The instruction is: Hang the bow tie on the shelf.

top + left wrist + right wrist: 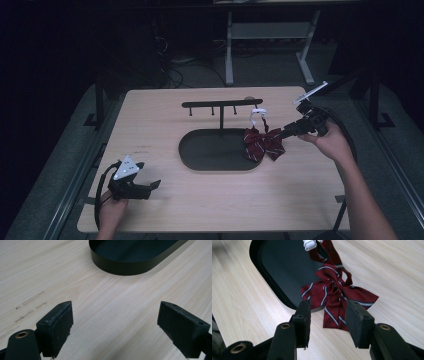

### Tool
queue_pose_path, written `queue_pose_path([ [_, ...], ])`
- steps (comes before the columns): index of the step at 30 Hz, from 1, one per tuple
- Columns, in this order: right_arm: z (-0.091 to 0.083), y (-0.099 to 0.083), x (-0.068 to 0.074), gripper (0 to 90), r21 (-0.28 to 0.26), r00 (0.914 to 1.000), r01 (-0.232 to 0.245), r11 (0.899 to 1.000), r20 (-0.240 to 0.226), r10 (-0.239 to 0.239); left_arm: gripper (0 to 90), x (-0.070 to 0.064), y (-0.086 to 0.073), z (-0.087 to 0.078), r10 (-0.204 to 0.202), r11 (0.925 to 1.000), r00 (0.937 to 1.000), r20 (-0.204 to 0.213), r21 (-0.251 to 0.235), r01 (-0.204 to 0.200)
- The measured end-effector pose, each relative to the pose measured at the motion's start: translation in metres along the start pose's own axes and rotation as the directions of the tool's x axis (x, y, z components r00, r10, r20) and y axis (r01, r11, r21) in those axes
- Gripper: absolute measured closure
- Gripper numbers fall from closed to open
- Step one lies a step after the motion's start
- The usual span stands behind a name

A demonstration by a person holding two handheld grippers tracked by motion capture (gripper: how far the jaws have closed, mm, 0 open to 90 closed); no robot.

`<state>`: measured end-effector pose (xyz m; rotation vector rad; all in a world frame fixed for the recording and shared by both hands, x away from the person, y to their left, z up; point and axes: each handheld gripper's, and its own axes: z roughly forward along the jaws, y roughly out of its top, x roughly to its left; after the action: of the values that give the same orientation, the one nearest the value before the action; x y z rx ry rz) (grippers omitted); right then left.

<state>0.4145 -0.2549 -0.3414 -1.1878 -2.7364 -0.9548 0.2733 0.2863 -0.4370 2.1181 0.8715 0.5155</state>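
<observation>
**Bow tie on the tray's right rim, right tool open just behind it**

Your left tool (150,186) rests low on the table (150,125) near its front-left corner, well apart from everything else. In the left gripper view its jaws stand wide apart with nothing but bare wood between them, and the near end of the black oval tray (125,266) lies ahead of them.

Moving right, that tray (210,150) sits at the middle of the table. A thin post rises from its far side and carries a black rack bar (220,104) with small pegs hanging under it.

Further right, the dark red striped bow tie (263,142) lies across the tray's right rim, part on the tray and part on the table. Its band runs up and away to a white clasp (258,114) near the right end of the bar.

Your right tool (286,133) comes in from the right, just beside the bow tie. In the right gripper view its jaws are parted, with the bow's lower tail (334,315) showing in the gap; they are not closed on the cloth, and you cannot tell whether either pad touches it.
</observation>
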Motion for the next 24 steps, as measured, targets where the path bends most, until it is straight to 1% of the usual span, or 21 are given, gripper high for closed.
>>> queue_pose_path([
  [8,0.004,-0.006,-0.002,55.1,0.003,0.9999,-0.015,1.0,-0.008,0.015,13.2,0.0,0.0,0.0,-0.001,1.0,1.0,0.0,0.0,0.001],
  [10,0.005,-0.009,-0.003,54.2,0.015,0.9998,-0.019,1.0,-0.007,0.019,13.2,0.0,0.0,0.0,-0.001,1.0,1.0,0.0,0.001,0.001],
  [20,0.006,-0.016,-0.003,53.4,0.009,0.9997,-0.024,1.0,-0.009,0.024,13.2,0.0,0.0,0.0,-0.001,1.0,1.0,0.001,0.002,0.001],
  [24,0.007,-0.019,-0.004,51.3,0.007,0.9994,-0.033,0.999,-0.011,0.033,13.2,0.0,0.0,0.0,0.001,1.0,1.0,0.002,0.003,-0.001],
])
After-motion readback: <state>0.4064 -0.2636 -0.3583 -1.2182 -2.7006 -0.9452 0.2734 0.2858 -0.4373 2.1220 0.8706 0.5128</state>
